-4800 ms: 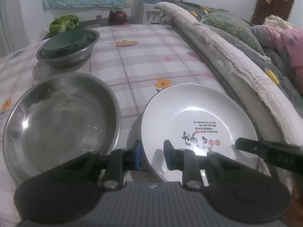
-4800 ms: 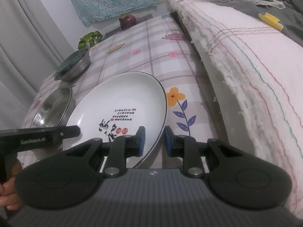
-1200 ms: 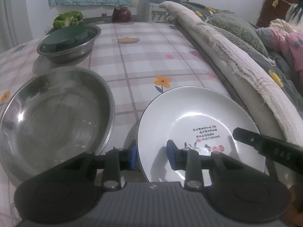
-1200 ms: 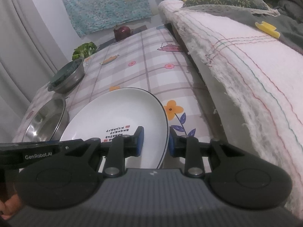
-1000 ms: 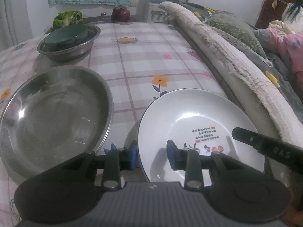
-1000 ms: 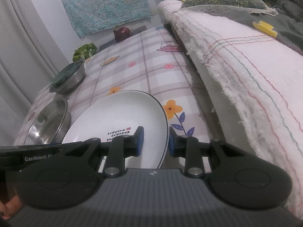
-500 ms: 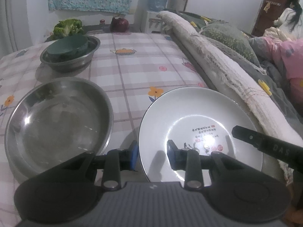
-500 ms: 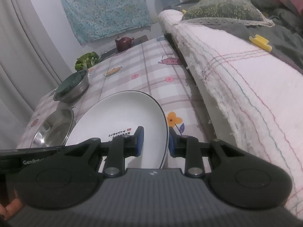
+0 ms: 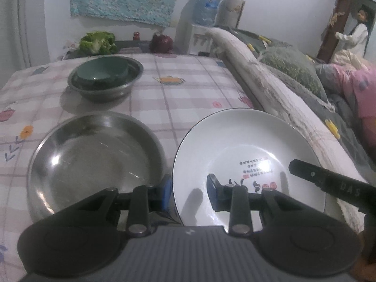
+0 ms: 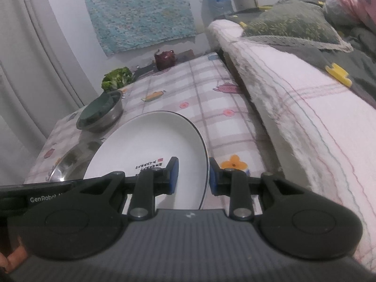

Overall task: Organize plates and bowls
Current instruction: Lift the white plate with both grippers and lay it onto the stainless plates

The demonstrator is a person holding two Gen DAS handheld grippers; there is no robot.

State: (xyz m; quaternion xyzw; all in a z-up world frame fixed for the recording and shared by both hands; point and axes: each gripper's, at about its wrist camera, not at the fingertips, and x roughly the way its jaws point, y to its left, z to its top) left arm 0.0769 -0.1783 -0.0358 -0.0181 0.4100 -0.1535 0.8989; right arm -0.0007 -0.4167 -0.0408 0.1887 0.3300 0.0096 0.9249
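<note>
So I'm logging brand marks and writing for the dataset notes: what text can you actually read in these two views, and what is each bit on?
"GenRobot", cut off after that: on the left gripper, in the right wrist view.
"DAS": on the right gripper, in the left wrist view.
Black characters with red seals on the white plate: too small to read.
Label on the water bottle: blurred, unreadable.

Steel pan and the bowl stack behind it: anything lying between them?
Nothing: in the left wrist view only bare checked tablecloth separates the steel pan from the bowl stack.
</note>
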